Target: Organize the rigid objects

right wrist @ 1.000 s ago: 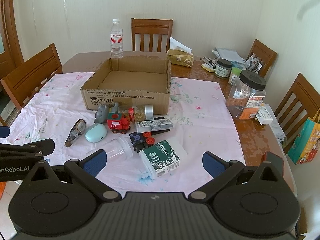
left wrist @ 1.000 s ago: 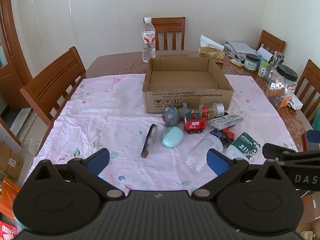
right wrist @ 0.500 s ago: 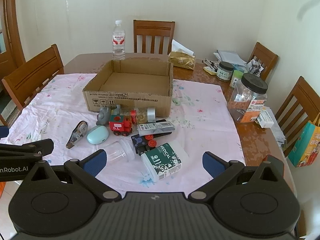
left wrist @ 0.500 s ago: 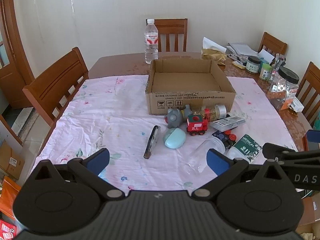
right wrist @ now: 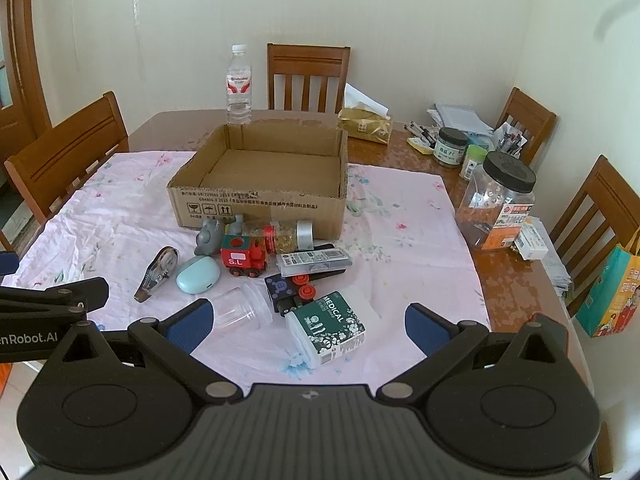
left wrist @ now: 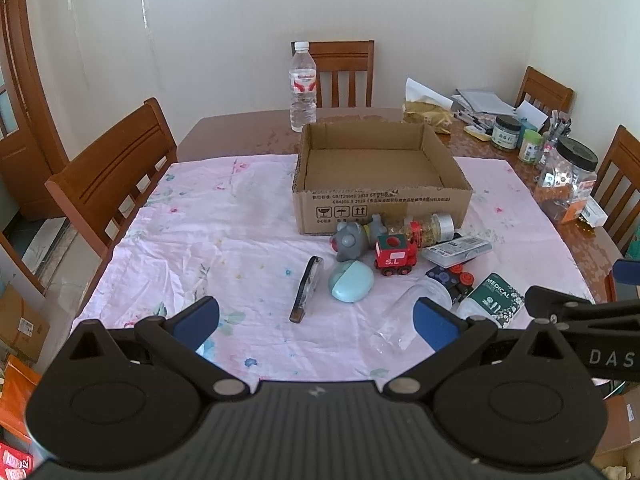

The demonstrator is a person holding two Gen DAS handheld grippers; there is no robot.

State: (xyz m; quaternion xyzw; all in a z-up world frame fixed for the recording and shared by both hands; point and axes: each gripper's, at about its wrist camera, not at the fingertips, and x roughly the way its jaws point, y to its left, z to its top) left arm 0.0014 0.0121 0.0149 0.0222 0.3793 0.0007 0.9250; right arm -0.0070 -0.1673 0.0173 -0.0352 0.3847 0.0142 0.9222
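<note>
An empty open cardboard box (left wrist: 382, 204) (right wrist: 256, 204) stands mid-table on a pink cloth. In front of it lie a grey toy (left wrist: 349, 240), a red toy train (left wrist: 396, 256) (right wrist: 243, 258), a spice jar (left wrist: 430, 227), a grey case (right wrist: 315, 260), a light blue case (left wrist: 351, 286) (right wrist: 198, 276), a correction tape (left wrist: 306, 294) (right wrist: 157, 274), a clear cup (right wrist: 240, 312), a dark toy car (right wrist: 290, 290) and a green "MEDICAL" box (right wrist: 328, 326). My left gripper (left wrist: 316, 320) and right gripper (right wrist: 306, 322) are open and empty, held near the table's front edge.
A water bottle (left wrist: 303, 88) stands behind the box. Jars (right wrist: 498, 204), pens, papers and a tissue pack (right wrist: 364, 122) crowd the table's right side. Wooden chairs (left wrist: 108, 176) surround the table. A bag (right wrist: 610, 292) hangs at right.
Both grippers have drawn back and risen slightly, so the table objects appear a little farther away. Nothing on the table has moved. Both stay open.
</note>
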